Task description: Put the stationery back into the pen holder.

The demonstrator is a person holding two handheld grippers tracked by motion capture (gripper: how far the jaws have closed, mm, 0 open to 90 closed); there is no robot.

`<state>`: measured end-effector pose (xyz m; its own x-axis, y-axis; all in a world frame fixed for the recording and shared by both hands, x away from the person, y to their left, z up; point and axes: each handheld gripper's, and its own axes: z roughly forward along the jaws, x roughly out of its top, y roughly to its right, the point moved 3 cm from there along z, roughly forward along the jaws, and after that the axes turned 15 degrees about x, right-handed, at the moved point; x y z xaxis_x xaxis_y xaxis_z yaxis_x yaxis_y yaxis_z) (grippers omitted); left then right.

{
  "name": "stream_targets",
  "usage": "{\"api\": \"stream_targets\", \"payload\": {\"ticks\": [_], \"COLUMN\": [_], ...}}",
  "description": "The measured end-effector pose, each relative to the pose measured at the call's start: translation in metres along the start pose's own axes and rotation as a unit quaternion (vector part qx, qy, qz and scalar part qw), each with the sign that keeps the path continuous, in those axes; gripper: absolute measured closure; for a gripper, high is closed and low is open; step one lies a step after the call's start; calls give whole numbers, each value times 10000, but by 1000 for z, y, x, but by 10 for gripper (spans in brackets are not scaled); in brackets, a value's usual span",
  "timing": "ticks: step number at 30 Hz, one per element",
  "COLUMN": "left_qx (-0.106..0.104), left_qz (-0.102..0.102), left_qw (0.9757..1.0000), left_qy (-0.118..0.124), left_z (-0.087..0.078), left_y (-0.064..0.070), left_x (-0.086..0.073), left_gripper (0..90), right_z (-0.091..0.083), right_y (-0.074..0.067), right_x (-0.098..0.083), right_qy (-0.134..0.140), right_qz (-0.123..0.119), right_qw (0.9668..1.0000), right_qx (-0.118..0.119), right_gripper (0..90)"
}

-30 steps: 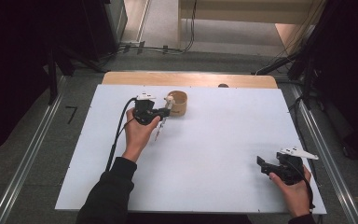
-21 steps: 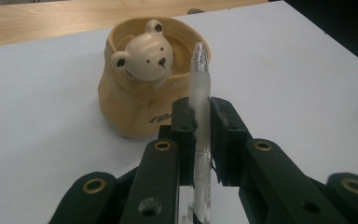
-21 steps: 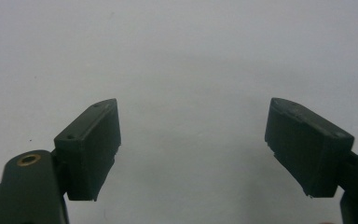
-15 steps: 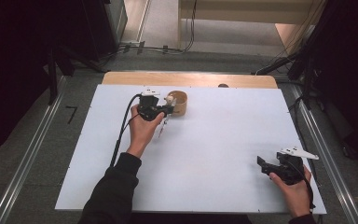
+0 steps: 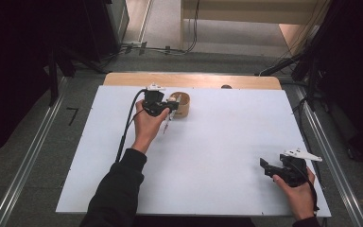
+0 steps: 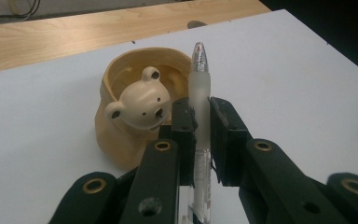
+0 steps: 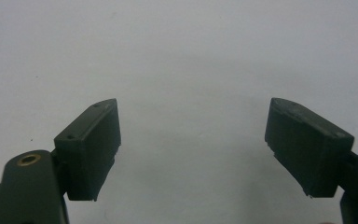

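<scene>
Pen (image 6: 200, 98) pinched in left claw (image 6: 201, 126); probably lower it upright into bear cup (image 6: 140, 105). Right claw (image 7: 191, 149) spread.

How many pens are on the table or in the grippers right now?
1: the pen is clamped in the left gripper, beside the bear cup. The cup's inside is partly hidden.

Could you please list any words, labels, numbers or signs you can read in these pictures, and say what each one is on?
No text can be read.
Pen, clamped in the left tool: print on the lower clear barrel, too blurred to read.
Bear cup: only a painted face, no lettering.
Floor left of the white board: a dark angle mark, not a character.
</scene>
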<state>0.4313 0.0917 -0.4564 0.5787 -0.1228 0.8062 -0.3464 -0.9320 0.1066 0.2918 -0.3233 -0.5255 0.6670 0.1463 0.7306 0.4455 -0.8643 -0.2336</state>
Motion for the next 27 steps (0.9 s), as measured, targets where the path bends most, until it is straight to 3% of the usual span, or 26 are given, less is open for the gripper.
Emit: {"api": "stream_targets", "payload": {"ticks": [27], "left_qx": [5], "left_qz": [7], "left_qw": [10000], "left_qy": [26], "left_z": [10], "left_y": [4], "left_x": [25], "left_gripper": [812], "right_z": [3], "right_y": [0], "right_x": [0], "right_qy": [-35], "right_qz": [-49], "right_qw": [10000], "right_qx": [9], "right_gripper": [165]}}
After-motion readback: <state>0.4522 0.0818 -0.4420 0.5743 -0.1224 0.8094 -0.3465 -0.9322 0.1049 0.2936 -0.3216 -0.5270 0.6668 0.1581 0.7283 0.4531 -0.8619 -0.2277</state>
